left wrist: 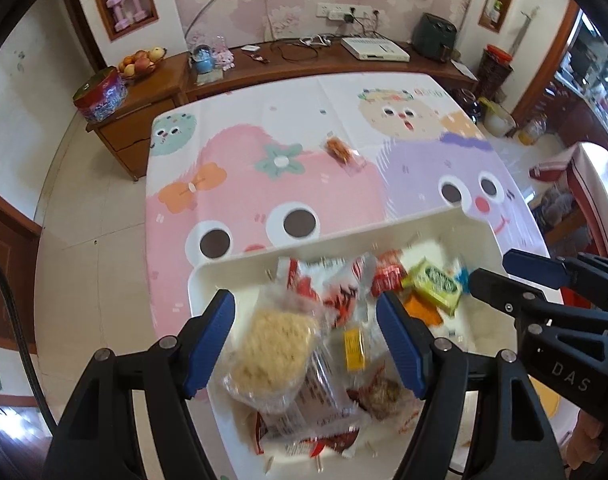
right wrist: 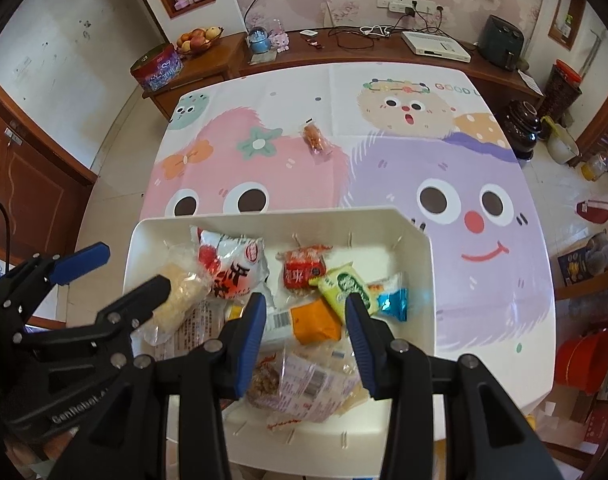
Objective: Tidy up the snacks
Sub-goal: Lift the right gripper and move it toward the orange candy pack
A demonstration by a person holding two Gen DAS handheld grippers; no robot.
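A white tray (left wrist: 344, 236) (right wrist: 264, 214) at the table's near edge holds several wrapped snacks. My left gripper (left wrist: 306, 340) (right wrist: 138, 268) hangs open over its left part, above a pale round rice cracker packet (left wrist: 276, 348) (right wrist: 180, 300); its pads touch nothing. Over the tray's middle my right gripper (right wrist: 306, 340) (left wrist: 490, 270) stands open with a narrower gap, above an orange packet (right wrist: 316, 320) and a clear packet (right wrist: 304, 384). Neither is gripped. One clear packet with an orange snack (left wrist: 338, 150) (right wrist: 315, 140) lies alone far out on the table.
The table wears a cartoon cloth (right wrist: 384, 160) in pink and purple. Behind it runs a wooden sideboard (right wrist: 364, 52) with a fruit bowl (right wrist: 198, 38), a round tin (right wrist: 156, 68), cables and a white box (right wrist: 436, 46). A red bucket (right wrist: 580, 364) stands on the floor to the right.
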